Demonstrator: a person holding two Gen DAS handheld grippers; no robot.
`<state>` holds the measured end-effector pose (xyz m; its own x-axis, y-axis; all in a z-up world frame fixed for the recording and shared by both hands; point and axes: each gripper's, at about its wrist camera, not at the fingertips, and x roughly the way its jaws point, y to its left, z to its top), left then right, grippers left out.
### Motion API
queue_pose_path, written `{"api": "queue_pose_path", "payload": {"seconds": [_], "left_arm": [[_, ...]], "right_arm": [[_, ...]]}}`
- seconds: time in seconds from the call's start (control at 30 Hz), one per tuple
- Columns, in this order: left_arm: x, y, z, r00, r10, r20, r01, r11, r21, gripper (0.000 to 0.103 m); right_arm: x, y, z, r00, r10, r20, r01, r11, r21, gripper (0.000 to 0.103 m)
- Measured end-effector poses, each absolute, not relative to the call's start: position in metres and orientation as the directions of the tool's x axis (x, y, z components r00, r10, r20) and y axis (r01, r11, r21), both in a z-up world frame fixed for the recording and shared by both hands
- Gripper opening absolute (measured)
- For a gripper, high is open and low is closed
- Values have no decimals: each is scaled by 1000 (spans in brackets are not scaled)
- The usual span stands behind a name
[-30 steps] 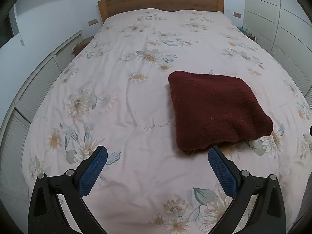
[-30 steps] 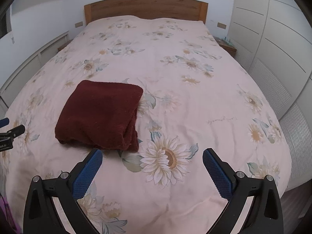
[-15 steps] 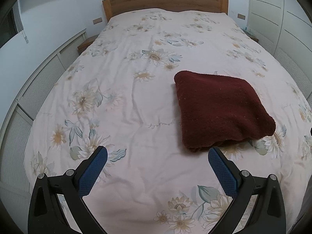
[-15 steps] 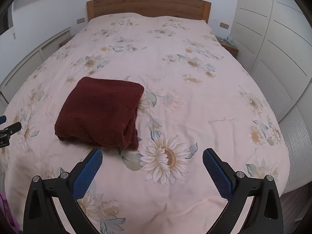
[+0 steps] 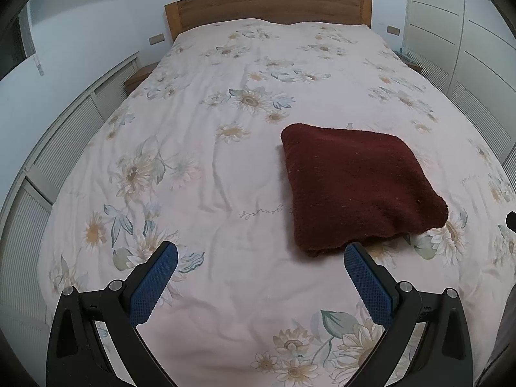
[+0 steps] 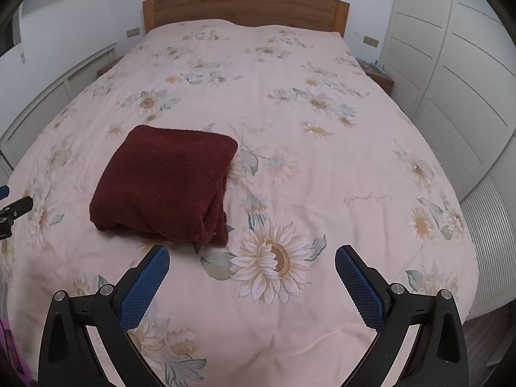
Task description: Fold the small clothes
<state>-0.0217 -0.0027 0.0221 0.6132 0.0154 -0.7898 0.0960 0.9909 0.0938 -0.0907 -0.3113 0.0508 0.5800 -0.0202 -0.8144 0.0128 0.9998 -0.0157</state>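
Lying folded on the bed cover (image 5: 200, 167) is a dark red cloth (image 5: 358, 187), and I am looking at it from both sides. In the left wrist view the cloth is sitting in the right middle of the frame, with its near edge just above my right blue pad. My left gripper (image 5: 260, 253) is hanging over the flowered cover at the bottom of the frame. Its two blue fingers (image 5: 151, 287) are standing wide apart and are holding nothing.

In the right wrist view the dark red cloth (image 6: 167, 183) is sitting in the left middle of the frame, beside a big sunflower print (image 6: 274, 258). My right gripper (image 6: 252, 258) is hanging at the bottom, its fingers (image 6: 358, 287) also spread wide with nothing between them. The wooden headboard (image 6: 245, 8) is showing at the top. White closet doors (image 6: 451, 64) are filling the right side.
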Motion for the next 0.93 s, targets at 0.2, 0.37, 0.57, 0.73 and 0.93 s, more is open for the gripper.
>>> {"api": "queue_pose_path", "payload": {"seconds": [0.2,0.37,0.57,0.73,0.93], "left_arm": [[-22,-4,22,611,11,-792,104,990,94,102],[-22,-7,22,610,10,-793,106,990,94,102],[-22,-7,22,608,7,-794,106,990,90,102],[-22,-9,22,608,8,-794,108,990,92,102],[-23,-11,21,608,4,-794,112,990,90,102]], "right_arm": [[-91,-312,48,575,-19,-818,18,1000,-11,102],[-91,-311,47,572,-21,-820,16,1000,-14,102],[-90,-310,44,567,-14,-823,11,1000,-10,102],[-90,-309,42,563,-9,-826,6,1000,-7,102],[-90,-308,40,559,-6,-829,1,1000,-7,102]]}}
